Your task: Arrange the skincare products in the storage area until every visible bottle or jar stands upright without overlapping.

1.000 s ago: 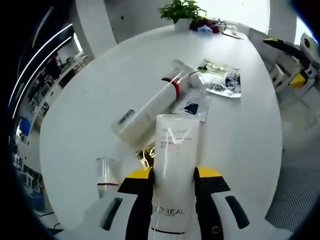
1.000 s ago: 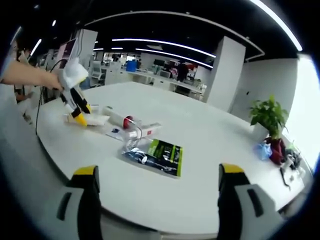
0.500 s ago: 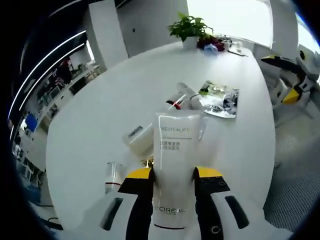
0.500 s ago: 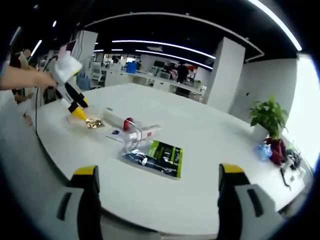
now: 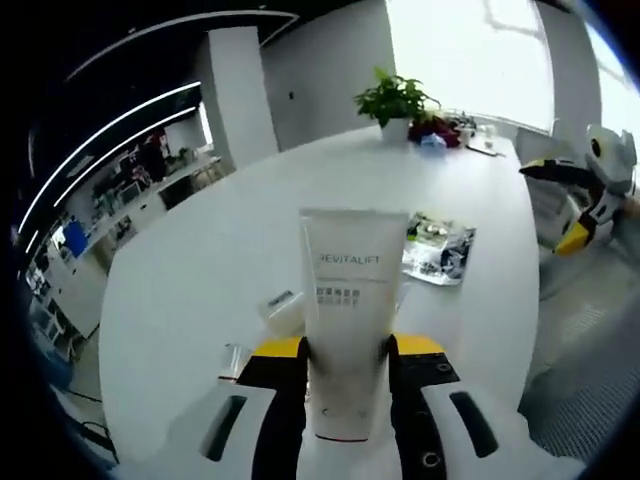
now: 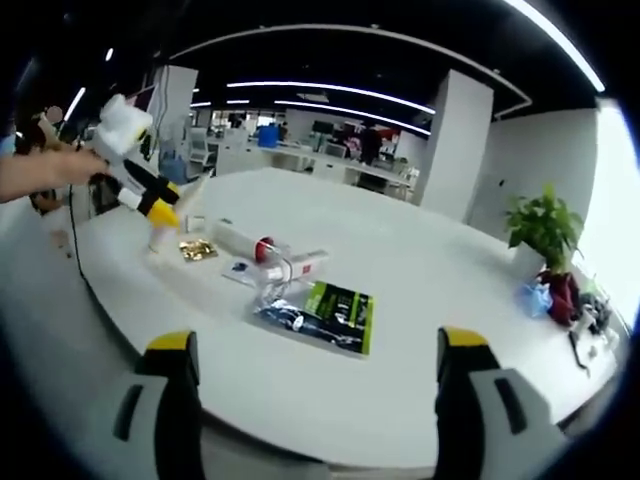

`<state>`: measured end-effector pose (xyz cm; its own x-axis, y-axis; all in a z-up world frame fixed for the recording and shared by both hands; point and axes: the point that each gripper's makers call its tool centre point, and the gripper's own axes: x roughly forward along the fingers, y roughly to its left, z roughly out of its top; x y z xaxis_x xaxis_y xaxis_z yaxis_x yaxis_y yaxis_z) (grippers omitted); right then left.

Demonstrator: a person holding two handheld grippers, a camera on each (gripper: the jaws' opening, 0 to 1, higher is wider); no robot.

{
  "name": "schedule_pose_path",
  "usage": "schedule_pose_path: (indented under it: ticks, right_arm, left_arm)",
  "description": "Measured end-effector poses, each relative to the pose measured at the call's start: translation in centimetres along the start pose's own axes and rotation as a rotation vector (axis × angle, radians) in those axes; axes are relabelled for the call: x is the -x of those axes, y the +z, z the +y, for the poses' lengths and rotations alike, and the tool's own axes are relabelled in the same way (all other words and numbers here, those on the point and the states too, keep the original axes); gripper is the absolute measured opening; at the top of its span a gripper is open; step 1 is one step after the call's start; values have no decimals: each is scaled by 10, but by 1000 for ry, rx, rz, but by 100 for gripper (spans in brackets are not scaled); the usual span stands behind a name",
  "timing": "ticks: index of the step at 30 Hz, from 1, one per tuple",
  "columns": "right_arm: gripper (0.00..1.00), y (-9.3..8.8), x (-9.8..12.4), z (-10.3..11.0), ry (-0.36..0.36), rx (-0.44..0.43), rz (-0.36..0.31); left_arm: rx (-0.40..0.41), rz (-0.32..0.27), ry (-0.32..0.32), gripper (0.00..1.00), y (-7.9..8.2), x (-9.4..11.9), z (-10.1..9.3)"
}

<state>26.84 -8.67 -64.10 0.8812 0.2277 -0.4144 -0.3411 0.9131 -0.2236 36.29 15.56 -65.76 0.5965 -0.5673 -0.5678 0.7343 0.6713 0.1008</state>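
Note:
My left gripper is shut on a white Revitalift tube, held above the white table with its flat end pointing away from me. Behind the tube a white bottle lies on its side, and a small clear jar stands to its left. In the right gripper view a hand holds the left gripper over the table's far left, with the tube sticking out of it. The long white bottle with a red band lies flat. My right gripper is open and holds nothing.
A green and black packet lies near the bottle, also seen as packet. A gold wrapper and a small jar sit under the left gripper. A potted plant stands at the table's far end.
My left gripper has lifted the tube off the table and tipped it upward, uncovering the gold wrapper. The right gripper has stayed open and almost still.

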Motion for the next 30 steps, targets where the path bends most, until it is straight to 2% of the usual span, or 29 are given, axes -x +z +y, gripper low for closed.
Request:
schedule_pose_path:
  ticks: [4, 7, 12, 17, 21, 23, 27, 30]
  right_arm:
    - [99, 5, 2, -2, 14, -30, -10]
    - [99, 8, 2, -1, 20, -20, -5]
    - [98, 30, 0, -3, 28, -6, -42]
    - [95, 53, -8, 11, 95, -53, -89]
    - [85, 68, -17, 33, 196, -124, -114]
    - [85, 75, -22, 41, 223, -138, -129]
    - [77, 87, -29, 57, 273, -130, -138]
    - [75, 99, -35, 66, 309, -121, -165]
  left_arm:
    - [-8, -26, -2, 28, 7, 1, -8]
    - [-5, -49, -7, 28, 14, 1, -13]
    - [-3, -83, -16, 28, 25, 0, -22]
    - [13, -118, -35, 28, 35, 0, -33]
    - [35, -146, -50, 28, 42, -1, -41]
    - [48, -164, -56, 28, 46, -2, -44]
    - [74, -183, -57, 28, 52, -4, -49]
    - [78, -192, -61, 28, 57, -4, -55]
